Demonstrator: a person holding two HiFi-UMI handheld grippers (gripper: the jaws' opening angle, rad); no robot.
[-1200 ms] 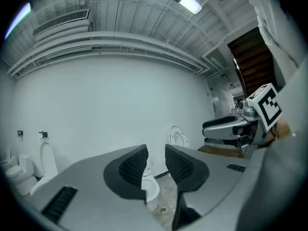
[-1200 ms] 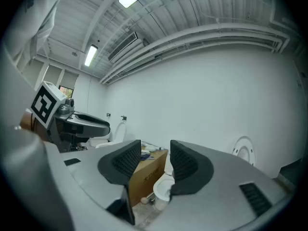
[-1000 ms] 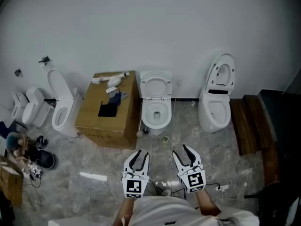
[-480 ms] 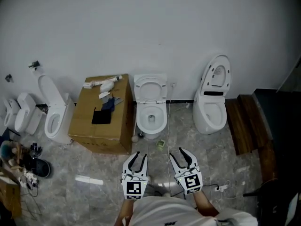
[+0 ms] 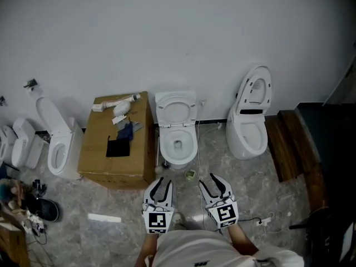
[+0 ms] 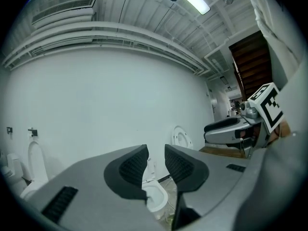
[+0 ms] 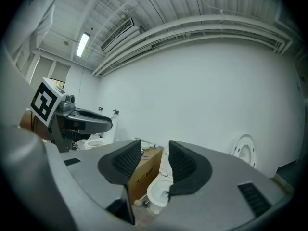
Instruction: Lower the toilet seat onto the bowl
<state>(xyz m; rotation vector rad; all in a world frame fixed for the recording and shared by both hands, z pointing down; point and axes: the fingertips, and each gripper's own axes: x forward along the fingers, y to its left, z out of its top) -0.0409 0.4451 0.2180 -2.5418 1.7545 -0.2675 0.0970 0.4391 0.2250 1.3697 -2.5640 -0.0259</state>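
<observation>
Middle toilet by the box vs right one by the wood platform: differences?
The middle toilet faces the camera squarely; the right toilet is turned at an angle. The middle toilet stands beside the cardboard box; the right toilet stands by the wooden platform. The right toilet shows a broad dark band at its hinge; the middle toilet doesn't. Both are white, seats raised.

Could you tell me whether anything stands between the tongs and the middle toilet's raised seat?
Nothing visible blocks the way. Only floor lies between the left tongs, the right tongs and the raised seat. A small object lies on the floor before the bowl; the cardboard box stands aside, left.
</observation>
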